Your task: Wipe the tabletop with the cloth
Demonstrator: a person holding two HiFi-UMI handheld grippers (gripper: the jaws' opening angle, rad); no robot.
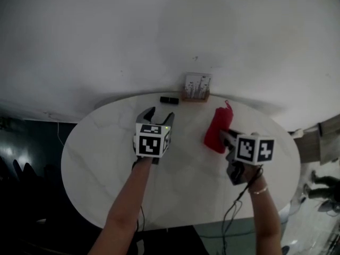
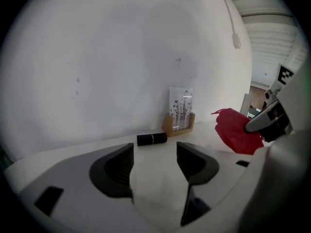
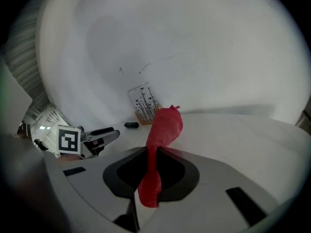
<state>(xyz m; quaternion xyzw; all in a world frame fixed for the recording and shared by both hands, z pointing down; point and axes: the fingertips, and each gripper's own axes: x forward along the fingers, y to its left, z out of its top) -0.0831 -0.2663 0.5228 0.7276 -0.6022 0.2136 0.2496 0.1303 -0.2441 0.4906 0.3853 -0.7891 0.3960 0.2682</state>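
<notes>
Both hand-held grippers hover over the white desk [image 1: 106, 158] in the head view. The right hand-held gripper [image 1: 226, 138] pinches one end of the red cloth [image 1: 218, 125], whose loose length reaches away toward the wall, probably so it can be dragged across the top. The left hand-held gripper [image 1: 160, 113] sits well apart from it over the desk's middle, likely kept clear of the wiping path. In the left gripper view, its jaws stand wide with only bare desk between them. The cloth hangs off to the right, beyond a black tube [image 2: 151, 139] and a card stand [image 2: 181, 111] by the wall. In the right gripper view, the jaws are clamped on the cloth, which runs forward from them, bunched, toward that stand.
</notes>
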